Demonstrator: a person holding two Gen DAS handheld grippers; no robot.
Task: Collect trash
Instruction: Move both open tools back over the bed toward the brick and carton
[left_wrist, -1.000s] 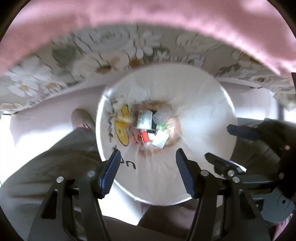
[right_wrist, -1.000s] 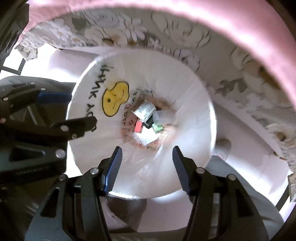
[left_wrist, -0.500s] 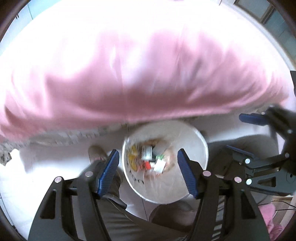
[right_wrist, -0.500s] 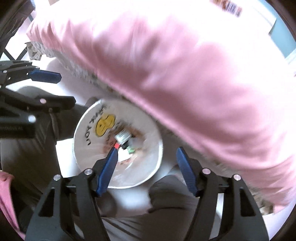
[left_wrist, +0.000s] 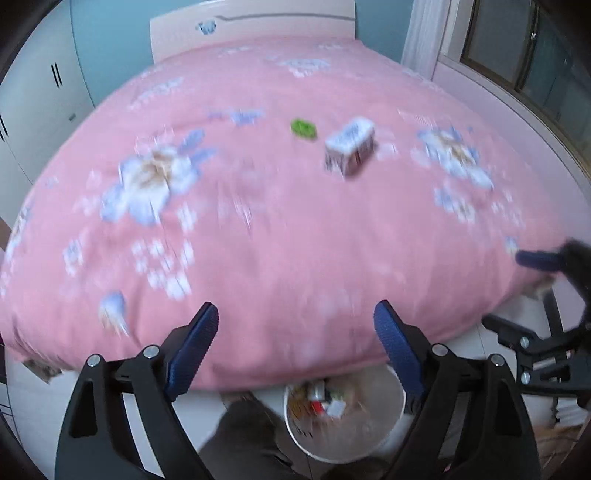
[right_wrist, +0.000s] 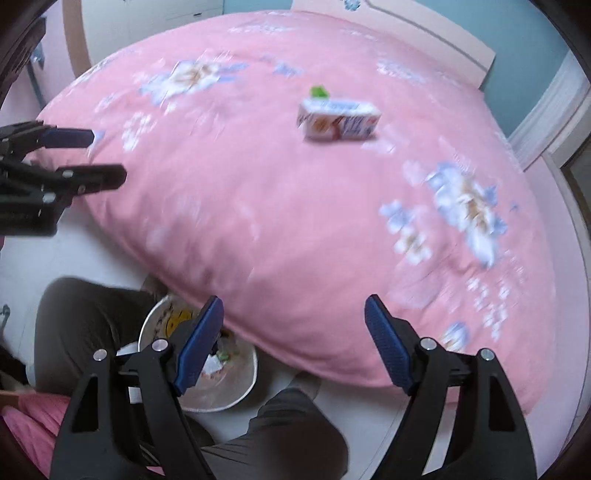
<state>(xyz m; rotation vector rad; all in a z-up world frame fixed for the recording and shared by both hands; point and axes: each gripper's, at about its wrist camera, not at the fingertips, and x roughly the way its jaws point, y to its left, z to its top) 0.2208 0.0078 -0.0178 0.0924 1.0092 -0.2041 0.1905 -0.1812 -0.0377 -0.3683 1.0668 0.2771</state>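
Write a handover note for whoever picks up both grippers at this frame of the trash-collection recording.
Left gripper: open, empty, raised above the near edge of the bed.
Right gripper: open, empty, at about the same height beside it.
Trash bin: on the floor at the foot of the bed, between the person's legs; several wrappers and scraps already lie inside.
Still on the pink duvet: a small printed carton lying on its side, and a green scrap just beyond it. The frames are blurred, so finer detail is unclear.
Left to do: pick up the carton and the green scrap and drop them in the bin.
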